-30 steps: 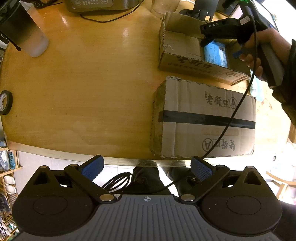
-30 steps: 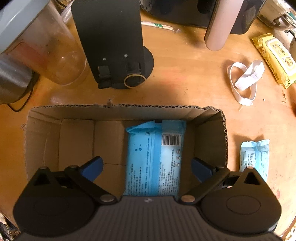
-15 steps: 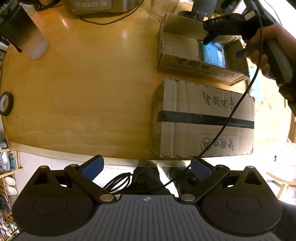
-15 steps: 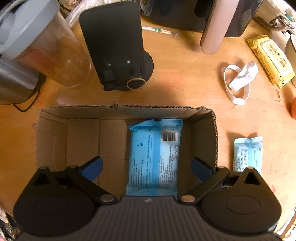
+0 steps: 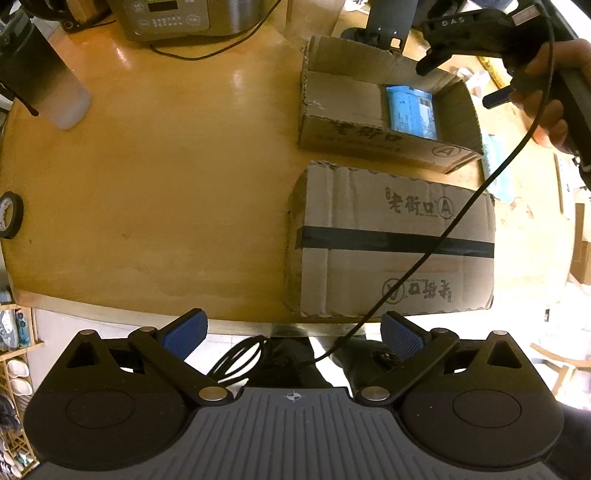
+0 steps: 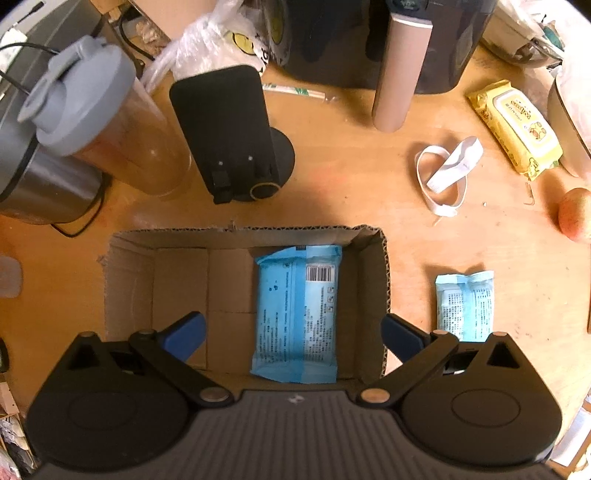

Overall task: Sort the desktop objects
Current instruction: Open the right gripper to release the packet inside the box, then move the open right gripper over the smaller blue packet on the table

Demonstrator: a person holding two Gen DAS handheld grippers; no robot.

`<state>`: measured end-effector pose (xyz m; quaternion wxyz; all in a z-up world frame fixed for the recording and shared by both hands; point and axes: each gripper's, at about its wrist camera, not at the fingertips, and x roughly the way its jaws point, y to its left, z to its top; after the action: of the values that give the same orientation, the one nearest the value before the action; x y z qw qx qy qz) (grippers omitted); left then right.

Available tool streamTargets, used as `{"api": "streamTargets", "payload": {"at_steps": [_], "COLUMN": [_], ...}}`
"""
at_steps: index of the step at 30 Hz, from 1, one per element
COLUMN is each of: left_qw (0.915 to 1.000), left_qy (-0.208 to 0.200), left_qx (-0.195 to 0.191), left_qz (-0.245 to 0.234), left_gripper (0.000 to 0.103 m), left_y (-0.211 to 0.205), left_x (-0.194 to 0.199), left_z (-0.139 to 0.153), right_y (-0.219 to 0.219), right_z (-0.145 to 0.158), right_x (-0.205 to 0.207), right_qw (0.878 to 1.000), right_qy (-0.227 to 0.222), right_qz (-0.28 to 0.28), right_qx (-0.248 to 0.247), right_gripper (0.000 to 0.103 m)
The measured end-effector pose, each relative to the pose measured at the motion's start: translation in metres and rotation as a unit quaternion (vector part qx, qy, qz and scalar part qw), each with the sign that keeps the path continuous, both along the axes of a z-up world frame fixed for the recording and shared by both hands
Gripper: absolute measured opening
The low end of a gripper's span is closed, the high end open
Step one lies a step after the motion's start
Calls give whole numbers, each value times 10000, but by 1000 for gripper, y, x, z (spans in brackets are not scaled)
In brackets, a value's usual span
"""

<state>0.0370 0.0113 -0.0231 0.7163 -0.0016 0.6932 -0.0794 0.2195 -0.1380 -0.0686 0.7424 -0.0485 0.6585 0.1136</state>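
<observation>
My right gripper (image 6: 291, 334), spread & empty, has lifted since a sec ago; blue pack (image 6: 297, 314) lies in open box (image 6: 129, 280). Left gripper (image 5: 293, 334) spread, idle off tabletop (image 5: 166, 166). Next: small pack (image 6: 465, 304) beside box.

the counter (image 5: 166, 177) was glossy varnished wood, throwing back glare. both boxes, the open box (image 6: 129, 291) and the taped box (image 5: 391, 266), were matt corrugated cardboard with ragged edges, the latter crossed by smooth dark tape. the blue pack (image 6: 295, 314) looked like shiny plastic film. the cooker (image 5: 177, 16) was brushed metal. the fingers (image 5: 184, 334) carried rough blue pads.
</observation>
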Motion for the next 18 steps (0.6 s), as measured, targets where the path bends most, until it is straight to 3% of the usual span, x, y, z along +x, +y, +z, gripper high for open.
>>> {"api": "streamTargets", "payload": {"at_steps": [18], "left_qw": [10000], "left_qy": [-10], "left_qx": [48], "left_qz": [-5], "left_gripper": [103], "left_y": [-24], "left_x": [-7], "left_z": [2], "right_y": [-37], "right_z": [-8], "right_x": [8], "right_qw": [9998], "right_qy": [-30], "right_qz": [78], "right_qx": [-153], "right_gripper": [103]}}
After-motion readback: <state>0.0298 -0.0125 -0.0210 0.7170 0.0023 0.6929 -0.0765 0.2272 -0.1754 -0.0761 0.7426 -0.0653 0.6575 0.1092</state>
